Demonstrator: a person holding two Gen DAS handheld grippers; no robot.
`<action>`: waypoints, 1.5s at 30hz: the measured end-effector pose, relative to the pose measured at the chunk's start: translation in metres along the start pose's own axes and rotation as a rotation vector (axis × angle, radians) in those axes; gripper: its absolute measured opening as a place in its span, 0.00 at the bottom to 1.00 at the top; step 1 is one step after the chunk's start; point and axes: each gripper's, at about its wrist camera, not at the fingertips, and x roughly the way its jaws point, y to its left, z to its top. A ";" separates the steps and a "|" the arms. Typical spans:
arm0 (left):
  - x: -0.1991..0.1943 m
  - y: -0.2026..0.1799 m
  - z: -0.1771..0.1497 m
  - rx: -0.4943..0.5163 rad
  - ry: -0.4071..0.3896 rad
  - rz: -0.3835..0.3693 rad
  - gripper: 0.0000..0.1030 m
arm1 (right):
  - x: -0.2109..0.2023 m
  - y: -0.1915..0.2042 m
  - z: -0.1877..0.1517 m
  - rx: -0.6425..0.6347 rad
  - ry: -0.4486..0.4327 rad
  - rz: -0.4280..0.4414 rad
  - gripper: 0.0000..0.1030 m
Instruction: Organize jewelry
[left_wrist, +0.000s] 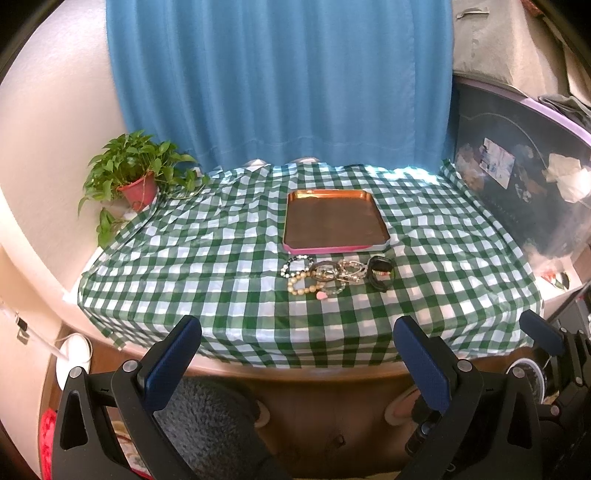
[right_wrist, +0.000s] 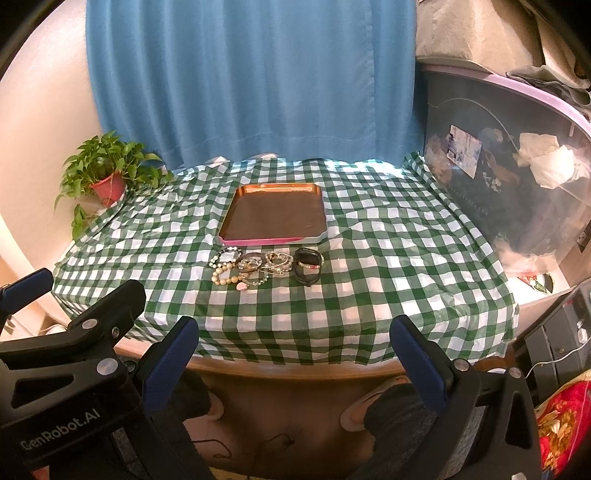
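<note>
A pile of jewelry (left_wrist: 334, 275) lies on the green checked tablecloth (left_wrist: 207, 258), just in front of a brown tray with a pink front rim (left_wrist: 334, 250). It holds beaded bracelets, cream beads (left_wrist: 301, 286) and a black watch (left_wrist: 380, 273). The pile (right_wrist: 264, 267) and tray (right_wrist: 273, 240) also show in the right wrist view. My left gripper (left_wrist: 297, 363) is open and empty, held off the table's near edge. My right gripper (right_wrist: 293, 363) is open and empty, beside the left one.
A potted green plant (left_wrist: 135, 173) stands at the table's back left corner. A blue curtain (left_wrist: 280, 81) hangs behind. A clear storage bin (left_wrist: 517, 184) with a purple lid stands against the table's right side. Feet in slippers are below the table edge.
</note>
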 end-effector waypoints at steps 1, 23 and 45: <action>0.000 -0.001 -0.001 0.002 0.002 0.001 1.00 | 0.002 0.000 0.001 0.001 0.004 0.001 1.00; 0.149 0.020 0.012 -0.019 0.068 -0.090 1.00 | 0.135 -0.008 0.006 -0.056 0.063 0.104 1.00; 0.341 0.060 0.003 -0.036 0.164 -0.321 0.38 | 0.292 -0.009 0.030 -0.131 0.069 0.567 0.34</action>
